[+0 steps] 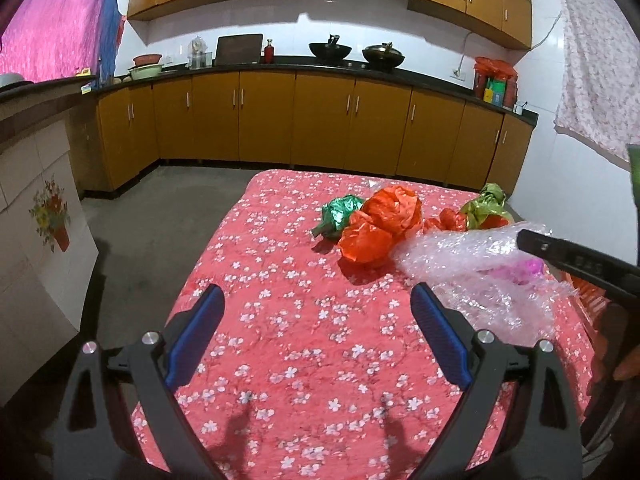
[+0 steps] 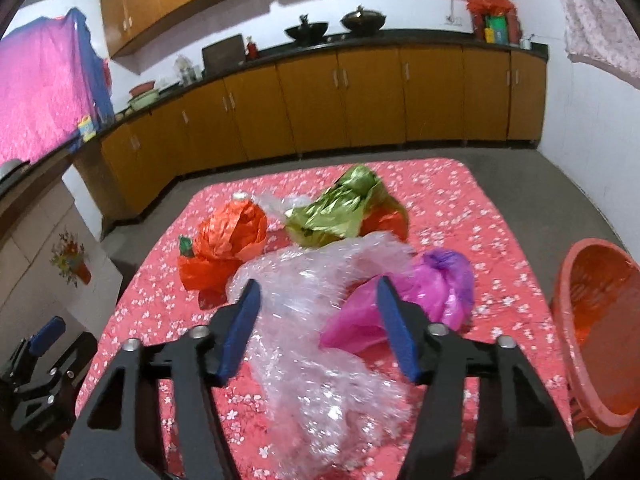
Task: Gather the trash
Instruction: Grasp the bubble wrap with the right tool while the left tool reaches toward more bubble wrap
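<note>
Trash lies bunched at centre right of the left view: orange bag (image 1: 380, 228), green bag (image 1: 340, 212), clear wrap (image 1: 472, 268) on the flowered table (image 1: 280, 320). Left gripper (image 1: 316, 336) gapes wide, empty, low in frame. Right view: right gripper (image 2: 318, 320) half open astride the wrap (image 2: 304, 304), pads not pressing; pink bag (image 2: 436, 292) just right, basket (image 2: 600, 332) at right edge.

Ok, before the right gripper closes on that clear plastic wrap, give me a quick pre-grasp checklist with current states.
1. Clear plastic wrap between right gripper fingers: ok.
2. Pads pressing the wrap: not ok, jaws apart.
3. Pink bag outside the jaws: not ok, it lies against the right finger.
4. Orange basket beside the table, open: ok.
5. Left gripper empty, open: ok.
6. Wrap free of the green-gold wrapper: cannot tell.
</note>
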{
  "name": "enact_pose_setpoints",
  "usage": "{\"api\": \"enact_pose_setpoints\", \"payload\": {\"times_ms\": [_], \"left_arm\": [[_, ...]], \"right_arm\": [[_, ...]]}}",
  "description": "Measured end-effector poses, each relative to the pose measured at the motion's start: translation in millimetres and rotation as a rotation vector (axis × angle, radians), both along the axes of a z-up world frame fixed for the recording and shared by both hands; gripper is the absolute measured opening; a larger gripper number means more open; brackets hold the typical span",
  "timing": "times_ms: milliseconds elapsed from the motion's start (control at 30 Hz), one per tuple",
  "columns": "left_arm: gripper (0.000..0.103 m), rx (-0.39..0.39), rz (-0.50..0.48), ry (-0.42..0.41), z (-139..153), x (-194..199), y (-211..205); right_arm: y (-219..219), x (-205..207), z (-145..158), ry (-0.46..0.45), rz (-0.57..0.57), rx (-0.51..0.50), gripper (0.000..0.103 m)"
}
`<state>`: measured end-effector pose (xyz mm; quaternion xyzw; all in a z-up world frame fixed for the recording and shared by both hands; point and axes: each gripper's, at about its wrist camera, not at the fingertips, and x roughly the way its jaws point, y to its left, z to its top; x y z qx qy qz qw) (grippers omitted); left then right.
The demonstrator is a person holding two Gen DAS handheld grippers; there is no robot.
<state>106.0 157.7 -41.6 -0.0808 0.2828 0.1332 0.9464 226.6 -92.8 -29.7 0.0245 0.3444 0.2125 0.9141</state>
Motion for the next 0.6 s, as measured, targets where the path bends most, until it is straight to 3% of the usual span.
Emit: {"api": "enact_pose_setpoints", "payload": {"times_ms": [133, 233, 600], "left_arm": [[0.092, -0.008, -0.005, 0.008, -3, 2, 1], [0.092, -0.011, -0.008, 0.01, -4, 3, -1], [0.092, -0.022, -0.042, 0.007, -2, 0, -14]], "right_arm": [[6, -1, -4, 0.0, 0.024, -0.032, 0.023], [7, -4, -1, -0.014, 0.039, -0.035, 0.012], [-5, -28, 27, -0.095, 0.074, 0.013, 0.007]]}}
